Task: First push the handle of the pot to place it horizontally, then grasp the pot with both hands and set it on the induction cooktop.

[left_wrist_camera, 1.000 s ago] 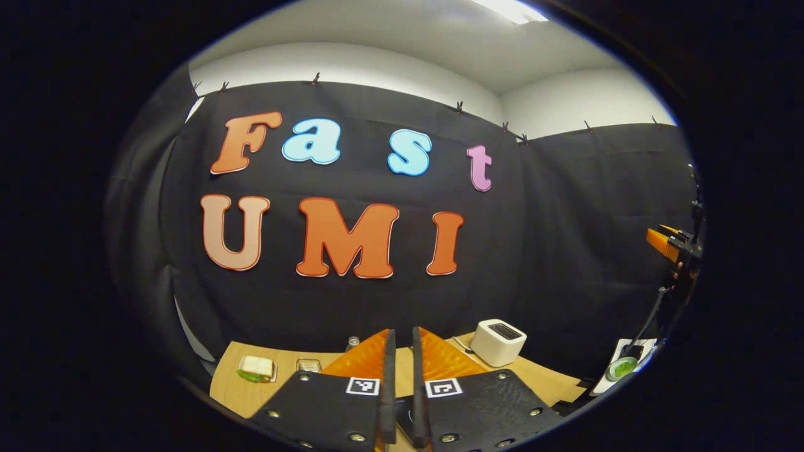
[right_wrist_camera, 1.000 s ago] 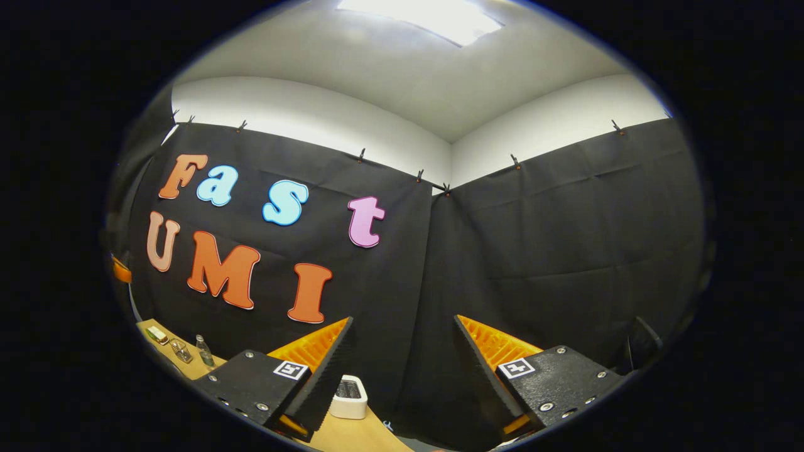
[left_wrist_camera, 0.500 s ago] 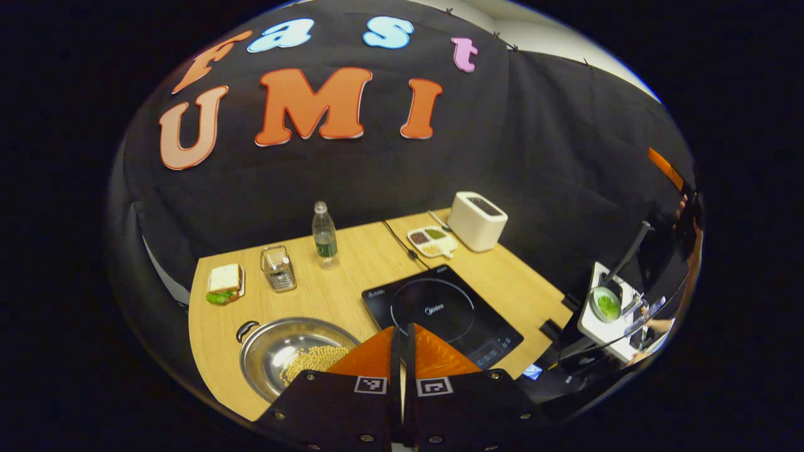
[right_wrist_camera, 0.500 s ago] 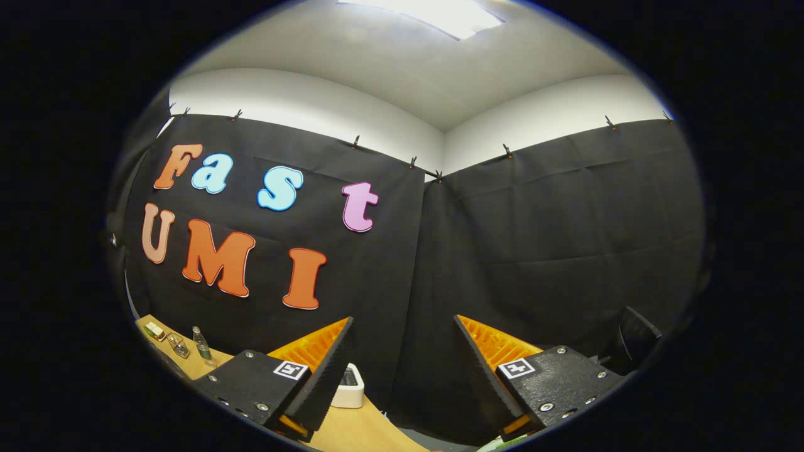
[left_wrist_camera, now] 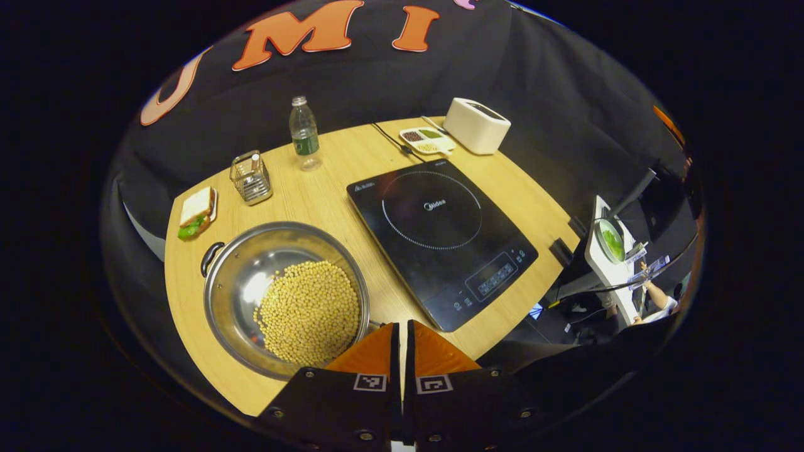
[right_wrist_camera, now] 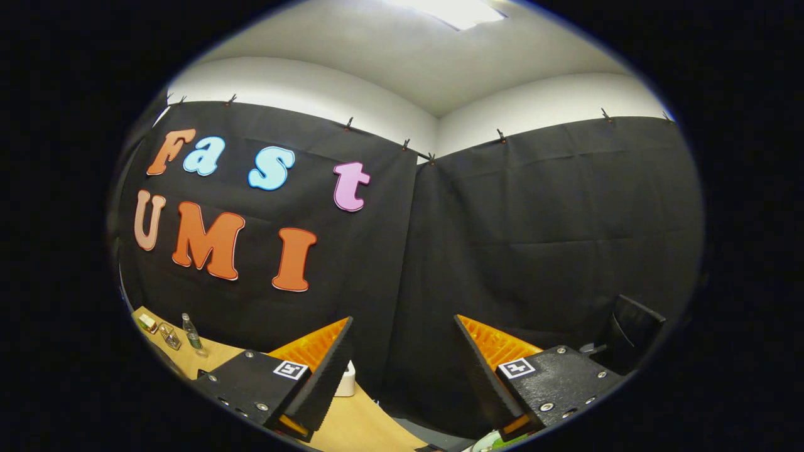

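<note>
In the left gripper view a steel pot (left_wrist_camera: 239,276) half full of yellow beans sits at the table's near left, one black handle (left_wrist_camera: 210,257) at its far-left rim. The black induction cooktop (left_wrist_camera: 440,235) lies to its right. My left gripper (left_wrist_camera: 402,333) is shut with nothing in it, hovering above the table's front edge just right of the pot's near rim. In the right gripper view my right gripper (right_wrist_camera: 402,342) is open and empty, held high and facing the booth wall.
On the wooden table (left_wrist_camera: 314,194) stand a water bottle (left_wrist_camera: 304,133), a wire holder (left_wrist_camera: 250,179), a sandwich (left_wrist_camera: 196,210), a divided dish (left_wrist_camera: 427,139) and a white toaster (left_wrist_camera: 477,125). A side stand with a green bowl (left_wrist_camera: 610,238) is at the right.
My left gripper has tilted downward and closed fully, so the table, pot and cooktop have come into full view. My right gripper has tipped down only slightly, staying open.
</note>
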The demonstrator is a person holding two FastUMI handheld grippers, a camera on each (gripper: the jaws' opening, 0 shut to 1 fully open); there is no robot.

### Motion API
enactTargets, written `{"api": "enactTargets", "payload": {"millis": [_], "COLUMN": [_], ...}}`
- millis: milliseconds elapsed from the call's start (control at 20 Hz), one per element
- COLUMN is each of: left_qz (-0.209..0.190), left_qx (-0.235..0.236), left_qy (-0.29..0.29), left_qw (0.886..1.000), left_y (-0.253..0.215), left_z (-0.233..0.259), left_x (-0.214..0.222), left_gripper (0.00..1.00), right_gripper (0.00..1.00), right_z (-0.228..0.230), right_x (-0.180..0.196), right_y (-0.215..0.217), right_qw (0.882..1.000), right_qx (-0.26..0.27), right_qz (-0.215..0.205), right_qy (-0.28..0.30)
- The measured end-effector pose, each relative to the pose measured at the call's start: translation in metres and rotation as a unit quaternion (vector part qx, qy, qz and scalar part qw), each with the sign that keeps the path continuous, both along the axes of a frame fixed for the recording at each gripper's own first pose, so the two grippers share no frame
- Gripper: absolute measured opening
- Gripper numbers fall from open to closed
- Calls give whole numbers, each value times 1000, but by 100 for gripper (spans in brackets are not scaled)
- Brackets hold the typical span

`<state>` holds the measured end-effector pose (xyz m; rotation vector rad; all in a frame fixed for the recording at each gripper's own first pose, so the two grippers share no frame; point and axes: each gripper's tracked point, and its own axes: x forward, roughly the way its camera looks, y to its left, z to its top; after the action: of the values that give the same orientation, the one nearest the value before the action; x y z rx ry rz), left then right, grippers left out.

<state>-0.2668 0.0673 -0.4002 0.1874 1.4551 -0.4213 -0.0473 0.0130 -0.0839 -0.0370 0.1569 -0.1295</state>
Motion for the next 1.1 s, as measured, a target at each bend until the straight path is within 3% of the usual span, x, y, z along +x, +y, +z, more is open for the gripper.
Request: {"api": "enactTargets", "payload": {"millis": [350,600,800,1100], "left_qz": [-36,-27,-29,-69], "left_qx": [42,96,120,131], "left_qy": [94,153,159,151], "left_qw": [994,983,980,977], "left_y": [29,60,74,70], "left_z": [-17,-26,-47,-74], "left_x": [-61,-95,-99,-81], "left_gripper": [3,3,3,3], "right_gripper": [94,94,95,95], "right_z": [-23,-31,-37,-43], "right_x": [7,10,6,-6], "right_y": [11,16,16,18], "right_qw": [999,999,999,998], "right_qx": [9,13,15,8], "right_qz": [10,16,16,11], "right_qy": [29,37,48,67]}}
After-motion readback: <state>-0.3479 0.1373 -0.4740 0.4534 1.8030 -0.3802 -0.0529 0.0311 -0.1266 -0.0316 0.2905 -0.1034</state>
